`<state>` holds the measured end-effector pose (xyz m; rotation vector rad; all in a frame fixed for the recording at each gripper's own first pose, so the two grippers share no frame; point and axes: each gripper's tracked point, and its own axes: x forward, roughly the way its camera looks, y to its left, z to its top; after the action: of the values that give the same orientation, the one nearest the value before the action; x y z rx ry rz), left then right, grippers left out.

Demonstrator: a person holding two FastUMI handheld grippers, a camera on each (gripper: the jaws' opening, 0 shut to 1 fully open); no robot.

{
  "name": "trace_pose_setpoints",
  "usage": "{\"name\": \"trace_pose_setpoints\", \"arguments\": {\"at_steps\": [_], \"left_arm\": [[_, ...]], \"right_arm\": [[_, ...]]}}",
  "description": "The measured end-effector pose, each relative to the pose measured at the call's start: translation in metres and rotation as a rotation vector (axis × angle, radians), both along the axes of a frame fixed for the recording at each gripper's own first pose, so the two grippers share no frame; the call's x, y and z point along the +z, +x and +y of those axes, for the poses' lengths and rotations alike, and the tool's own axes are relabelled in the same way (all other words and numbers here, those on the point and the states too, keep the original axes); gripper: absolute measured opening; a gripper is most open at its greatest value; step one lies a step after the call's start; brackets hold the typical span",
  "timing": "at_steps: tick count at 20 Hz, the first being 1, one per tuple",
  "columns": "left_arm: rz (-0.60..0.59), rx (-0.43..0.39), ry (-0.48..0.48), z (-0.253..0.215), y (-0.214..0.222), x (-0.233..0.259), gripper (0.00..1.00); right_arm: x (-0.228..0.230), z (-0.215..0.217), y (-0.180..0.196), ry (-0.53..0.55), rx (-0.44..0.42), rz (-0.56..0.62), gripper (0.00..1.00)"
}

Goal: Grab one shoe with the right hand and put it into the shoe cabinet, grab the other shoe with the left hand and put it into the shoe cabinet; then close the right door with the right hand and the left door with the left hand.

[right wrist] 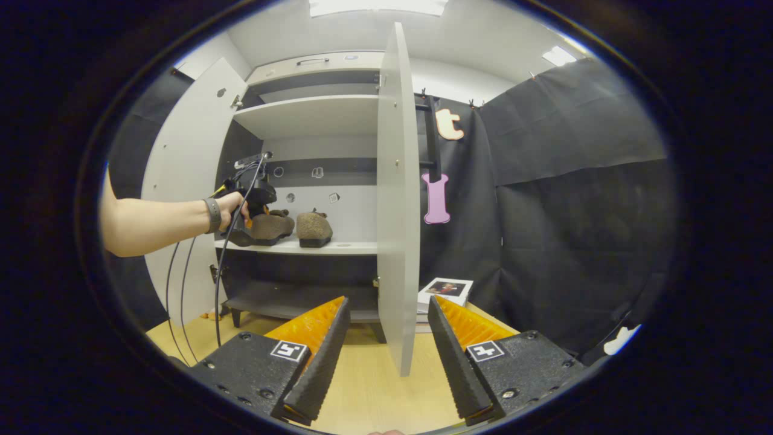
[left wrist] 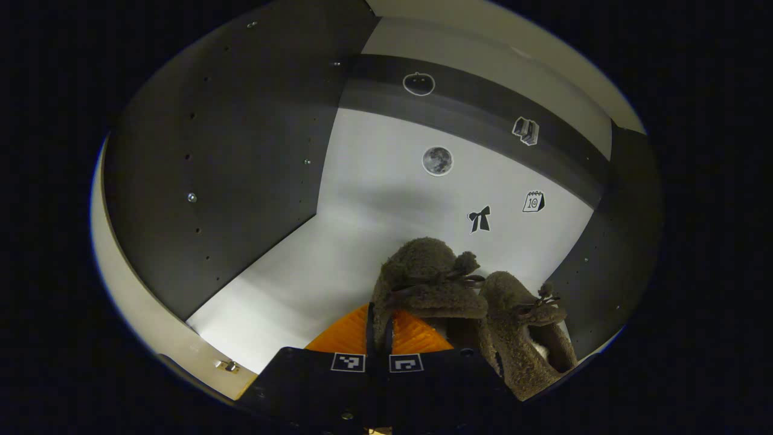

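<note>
Two shoes sit on the cabinet shelf (right wrist: 356,246). Left gripper (left wrist: 379,338) is clamped on the left shoe (left wrist: 423,272), beside the right shoe (left wrist: 522,326). Right gripper (right wrist: 386,356) stands apart, holding nothing.

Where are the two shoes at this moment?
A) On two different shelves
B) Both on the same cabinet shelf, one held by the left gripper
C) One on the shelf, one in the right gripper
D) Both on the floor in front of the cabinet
B: the held shoe and the other shoe sit side by side on one shelf, the left gripper closed on the first; the right gripper is open and empty.
</note>
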<state>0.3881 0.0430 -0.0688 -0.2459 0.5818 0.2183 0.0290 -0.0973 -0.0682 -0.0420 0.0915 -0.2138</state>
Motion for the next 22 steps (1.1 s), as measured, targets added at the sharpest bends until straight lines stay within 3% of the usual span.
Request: {"name": "trace_pose_setpoints", "arguments": {"at_steps": [4,5,6,9,10,11,14,17,18,19,20,21,22], "left_arm": [[0.040,-0.026,-0.010,0.000,0.000,-0.003,0.03],[0.050,-0.023,-0.009,0.001,-0.004,-0.003,0.17],[0.058,-0.022,-0.011,0.002,-0.006,-0.002,0.05],[0.033,-0.045,-0.021,0.000,-0.012,0.013,0.21],[0.024,-0.054,-0.023,-0.001,-0.016,0.019,0.12],[0.016,-0.057,-0.018,-0.002,-0.022,0.026,0.19],[-0.070,-0.096,0.006,-0.009,-0.047,0.058,0.79],[-0.226,-0.164,0.021,-0.026,-0.088,0.102,0.80],[-0.271,-0.187,0.029,-0.031,-0.105,0.114,0.96],[-0.312,-0.206,0.046,-0.033,-0.123,0.126,0.71],[-0.344,-0.224,0.063,-0.037,-0.139,0.133,1.00],[-0.366,-0.239,0.083,-0.039,-0.155,0.138,0.92],[-0.388,-0.250,0.104,-0.041,-0.173,0.141,1.00]], "right_arm": [[-0.002,0.001,0.004,0.004,0.002,0.000,0.82],[-0.003,0.003,0.005,0.011,0.008,-0.001,0.82],[-0.003,0.005,0.007,0.014,0.013,0.001,0.82],[-0.003,0.011,0.008,0.012,0.032,-0.003,0.82],[-0.003,0.014,0.009,0.013,0.039,-0.004,0.82],[-0.003,0.016,0.009,0.016,0.046,-0.005,0.82],[-0.002,0.026,0.008,0.027,0.070,-0.013,0.82],[-0.001,0.033,0.005,0.021,0.095,-0.014,0.82],[-0.001,0.035,0.005,0.019,0.102,-0.015,0.82],[0.000,0.037,0.005,0.017,0.111,-0.012,0.82],[0.001,0.039,0.004,0.017,0.119,-0.012,0.82],[0.003,0.041,0.004,0.016,0.126,-0.013,0.82],[0.006,0.042,0.004,0.015,0.133,-0.018,0.82]]}}
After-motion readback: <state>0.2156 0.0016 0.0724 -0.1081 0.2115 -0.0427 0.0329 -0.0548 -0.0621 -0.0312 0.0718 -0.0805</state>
